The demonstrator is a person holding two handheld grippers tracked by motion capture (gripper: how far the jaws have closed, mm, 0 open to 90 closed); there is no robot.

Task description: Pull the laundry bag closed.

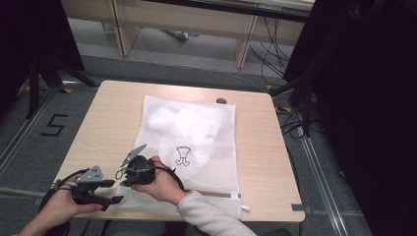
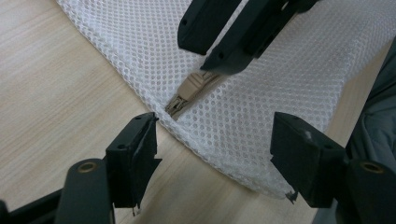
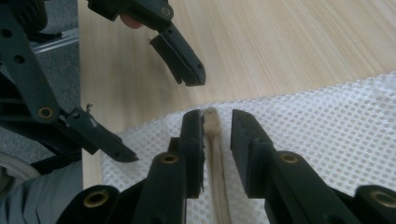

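Where the near edge of the table (image 1: 88,142) meets the person's hands, the left claw (image 2: 212,154) is held with its jaws wide apart and nothing between them, just off the near left corner of a white mesh laundry bag (image 1: 196,142). Just beyond it, the right claw (image 3: 217,128) is seen with its jaws set narrowly apart on either side of a beige zipper pull (image 3: 213,122); whether the pull is actually pinched cannot be told, since a small gap shows on each side. The pull lies at the bag's near left corner, its long axis running along the right claw's jaws and pointing toward the left claw. The right claw is judged the nearer to the pull, so any coming tug on the zipper would likely run along the bag's near edge, with the left claw placed to steady the corner. Farther off, the bag lies flat across the middle of the table, a small printed figure (image 1: 184,155) on it and pale cloth (image 1: 184,123) inside, reaching toward the far edge.
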